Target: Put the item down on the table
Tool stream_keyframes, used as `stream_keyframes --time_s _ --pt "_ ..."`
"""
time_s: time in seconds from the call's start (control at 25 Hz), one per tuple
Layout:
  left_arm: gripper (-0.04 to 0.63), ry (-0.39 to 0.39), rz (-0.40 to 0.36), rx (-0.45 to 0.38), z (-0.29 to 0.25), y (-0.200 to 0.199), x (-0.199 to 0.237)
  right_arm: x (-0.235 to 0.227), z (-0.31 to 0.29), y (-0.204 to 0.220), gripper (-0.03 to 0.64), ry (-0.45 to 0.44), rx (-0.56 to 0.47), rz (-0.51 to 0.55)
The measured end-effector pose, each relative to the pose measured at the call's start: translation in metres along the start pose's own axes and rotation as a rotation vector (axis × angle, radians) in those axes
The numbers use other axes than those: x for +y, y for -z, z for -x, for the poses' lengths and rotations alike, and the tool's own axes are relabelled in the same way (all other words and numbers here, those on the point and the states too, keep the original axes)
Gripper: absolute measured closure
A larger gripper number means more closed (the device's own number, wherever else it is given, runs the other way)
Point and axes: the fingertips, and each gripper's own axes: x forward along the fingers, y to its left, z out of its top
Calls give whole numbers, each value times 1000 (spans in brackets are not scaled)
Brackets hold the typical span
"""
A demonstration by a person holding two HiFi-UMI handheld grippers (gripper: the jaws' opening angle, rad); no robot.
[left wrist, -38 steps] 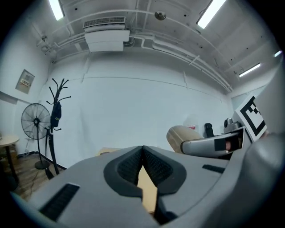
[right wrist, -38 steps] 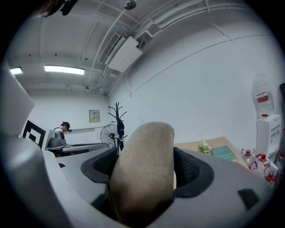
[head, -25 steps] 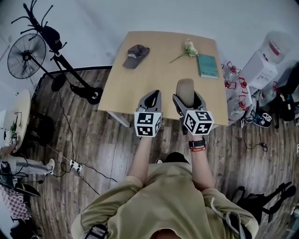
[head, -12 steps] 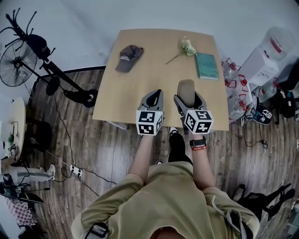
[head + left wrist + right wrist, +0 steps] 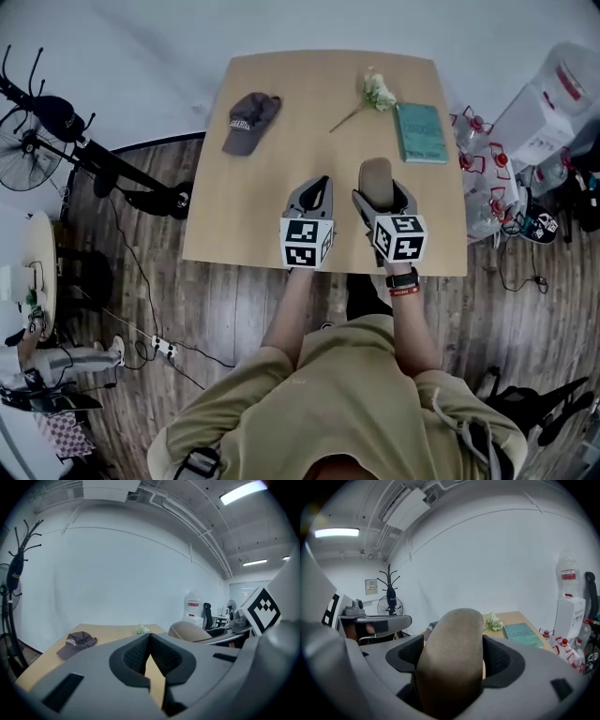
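Over the near part of the bench [image 5: 272, 202], the right gripper [image 5: 380, 195] has its jaws clamped on a tan oblong item [image 5: 376, 176]; the left gripper [image 5: 316, 187] has its jaws closed together, empty. Farther back lie a book [image 5: 421, 132], a cap [image 5: 247, 120] and a flower [image 5: 378, 92]

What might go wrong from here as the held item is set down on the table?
1. The tan item in the right hand-held gripper looks rounded, so once released it may roll or tip on the table.
2. The book and flower lie just beyond it; a placement too far forward could knock them.
3. The left hand-held gripper, shut and empty, sits close beside and might bump the item.
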Motion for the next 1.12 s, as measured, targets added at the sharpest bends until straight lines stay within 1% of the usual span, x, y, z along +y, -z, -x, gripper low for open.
stream_keyframes --time_s 0.08,0.32,0.48,0.56,0.84,1.0,1.12 --pt "572 -1 10 15 -18 6 1 -12 -12 2 216 -8 12 -30" --pt "572 4 35 62 -64 26 2 -47 -49 13 216 -7 65 -50" --pt "572 2 51 88 -90 39 5 -66 -75 24 216 -3 99 -32" --pt "572 2 60 100 -100 45 7 -72 -88 29 216 -4 117 -26" --pt "572 -6 88 134 -136 64 17 -99 -138 50 216 -16 165 -60" --pt "572 -5 129 150 -147 69 26 -107 -165 65 216 -25 203 -62" --pt "572 -6 125 164 -160 73 28 -116 -183 76 216 -26 230 -57"
